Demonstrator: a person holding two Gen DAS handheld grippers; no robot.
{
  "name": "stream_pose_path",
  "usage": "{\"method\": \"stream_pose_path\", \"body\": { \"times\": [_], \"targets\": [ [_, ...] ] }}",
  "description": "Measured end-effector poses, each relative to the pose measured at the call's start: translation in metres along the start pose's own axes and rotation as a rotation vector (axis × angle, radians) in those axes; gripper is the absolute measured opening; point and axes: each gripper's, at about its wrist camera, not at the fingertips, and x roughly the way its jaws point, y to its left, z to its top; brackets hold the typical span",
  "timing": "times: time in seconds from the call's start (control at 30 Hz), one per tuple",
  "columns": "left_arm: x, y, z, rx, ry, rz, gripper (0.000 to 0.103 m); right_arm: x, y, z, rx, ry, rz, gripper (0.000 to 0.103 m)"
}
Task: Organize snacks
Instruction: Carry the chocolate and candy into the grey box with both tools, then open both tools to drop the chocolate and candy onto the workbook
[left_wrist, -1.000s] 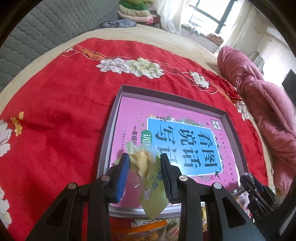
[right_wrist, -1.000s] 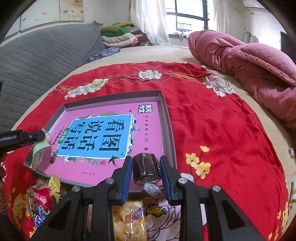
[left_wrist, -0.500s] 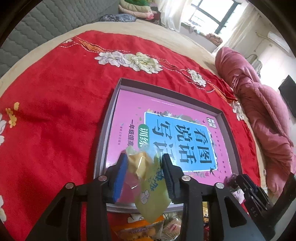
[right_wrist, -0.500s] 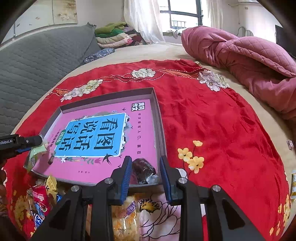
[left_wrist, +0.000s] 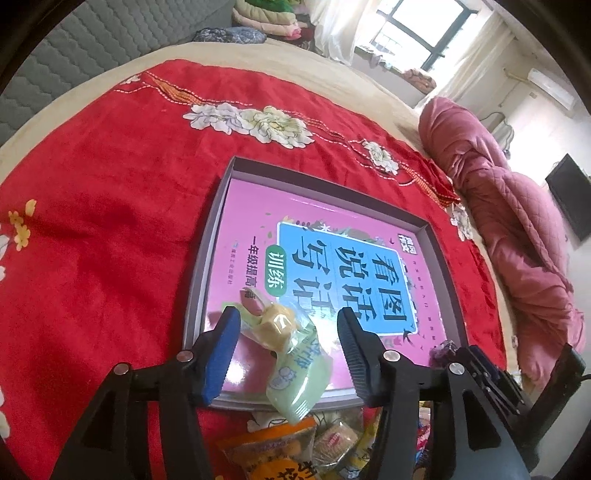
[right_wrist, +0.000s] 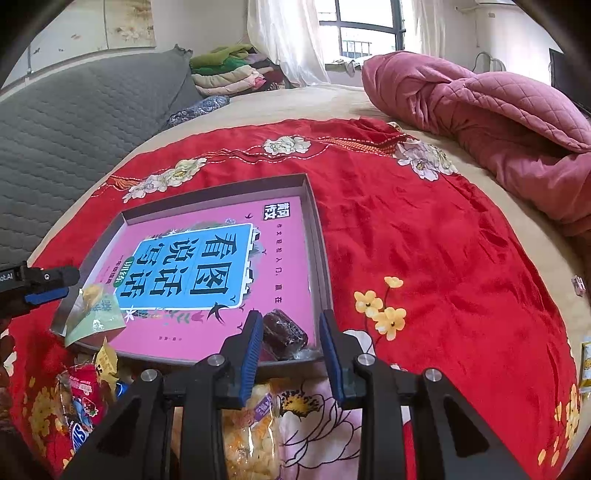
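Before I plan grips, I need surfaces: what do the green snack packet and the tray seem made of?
Green snack packet: probably thin plastic film, partly clear, crinkled and glossy, with the yellow snack showing through. Tray: likely matte grey cardboard, with thin, straight folded walls.

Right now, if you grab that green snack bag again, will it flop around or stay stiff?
Probably floppy: the green snack bag is a thin wrapper that bends and droops over the tray edge. It looks light, a small yellow lump in mostly loose film. It may be slippery too, since the film looks shiny, and the left tongs are opening with the bag loose between them.
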Motion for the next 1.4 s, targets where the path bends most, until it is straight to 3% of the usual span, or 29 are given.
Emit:
{"method": "stream_pose_path", "body": {
  "times": [0.17, 0.3, 0.57, 0.7, 1.4],
  "targets": [
    [-0.007, 0.001, -0.001, 0.007, -0.003, -0.002, 0.059, -0.004, 0.001, -0.001, -0.003, -0.004, 0.0, 0.035],
    [-0.011, 0.005, -0.003, 0.021, 0.004, 0.007, 0.061, -0.008, 0.0, 0.0, 0.005, -0.016, -0.008, 0.05],
    [-0.016, 0.007, -0.009, 0.035, 0.014, 0.016, 0.061, -0.011, -0.01, 0.001, 0.038, -0.016, -0.017, 0.05],
    [-0.022, 0.004, -0.009, 0.045, -0.005, 0.036, 0.072, -0.014, -0.014, 0.0, 0.05, -0.019, -0.022, 0.058],
    [-0.061, 0.005, -0.008, 0.052, -0.052, 0.026, 0.073, -0.051, -0.004, -0.002, 0.043, -0.073, 0.052, 0.063]
  ]
}}
